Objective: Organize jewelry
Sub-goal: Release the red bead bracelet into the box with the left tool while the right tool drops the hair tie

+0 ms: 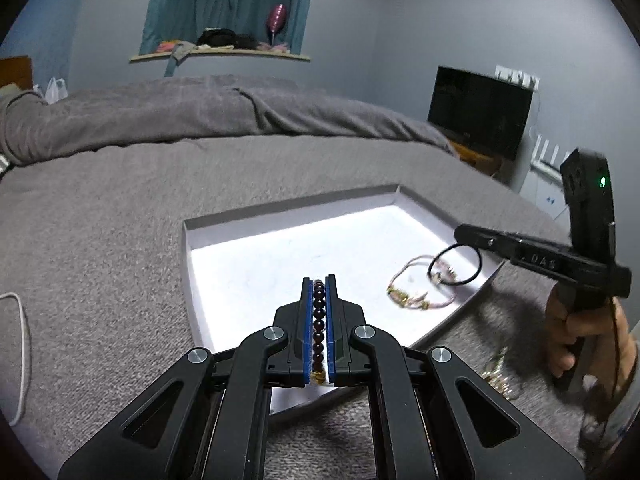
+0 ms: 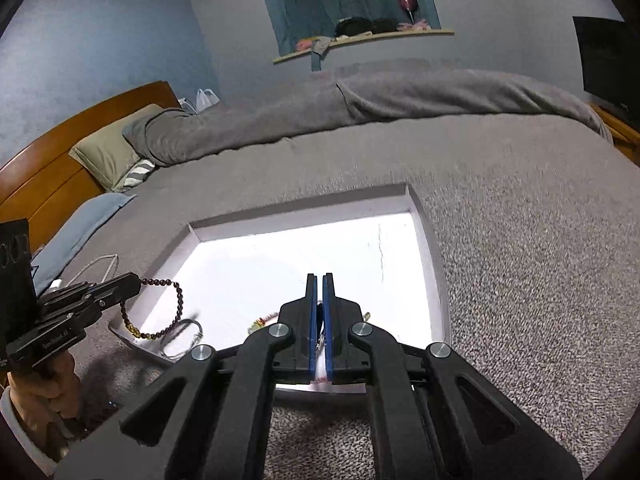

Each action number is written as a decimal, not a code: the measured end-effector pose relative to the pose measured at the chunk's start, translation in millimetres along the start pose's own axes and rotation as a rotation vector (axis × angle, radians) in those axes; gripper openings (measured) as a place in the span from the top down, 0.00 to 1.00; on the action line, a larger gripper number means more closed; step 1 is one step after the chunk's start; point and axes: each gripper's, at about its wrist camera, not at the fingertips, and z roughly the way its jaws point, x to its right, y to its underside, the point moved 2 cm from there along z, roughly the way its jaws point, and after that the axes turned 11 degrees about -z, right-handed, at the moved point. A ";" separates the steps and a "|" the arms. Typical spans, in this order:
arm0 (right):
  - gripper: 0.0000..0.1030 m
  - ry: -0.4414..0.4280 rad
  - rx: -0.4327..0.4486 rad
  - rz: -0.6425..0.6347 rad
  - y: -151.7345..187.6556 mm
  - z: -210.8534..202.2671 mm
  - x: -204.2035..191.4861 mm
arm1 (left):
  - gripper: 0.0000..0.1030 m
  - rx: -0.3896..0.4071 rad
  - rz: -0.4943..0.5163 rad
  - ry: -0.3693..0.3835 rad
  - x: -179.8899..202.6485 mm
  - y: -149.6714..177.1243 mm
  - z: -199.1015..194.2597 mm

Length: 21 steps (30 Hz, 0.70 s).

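Grey fleece bedding carries a shallow white tray, and both grippers hang over its near edge. From the left wrist, the left gripper is clamped on a dark beaded bracelet, the beads running in a line between the blue pads with a gold bead at the near end. That same view shows what the right wrist cannot: the right gripper seen from the side, pinching a thin black loop that dangles over a pink corded bracelet lying in the tray's right part, and more gold-toned jewelry on the bedding just outside the tray. From the right wrist, the right gripper has its pads nearly together with only a dark sliver showing between them. This view in turn reveals the beaded bracelet hanging as a full loop from the left gripper above the tray's left corner, plus a wooden headboard and pillows.
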 end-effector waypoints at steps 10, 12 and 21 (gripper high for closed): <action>0.97 0.022 -0.050 0.010 8.2 12.7 1.8 | 0.94 -0.059 0.013 -0.064 -5.3 7.5 11.1; 0.98 0.023 -0.051 0.009 8.8 13.1 1.7 | 0.94 -0.060 0.016 -0.064 -5.3 8.2 11.3; 0.97 0.037 -0.054 0.001 11.0 13.9 1.9 | 0.85 -0.060 0.004 -0.083 -7.4 7.7 11.3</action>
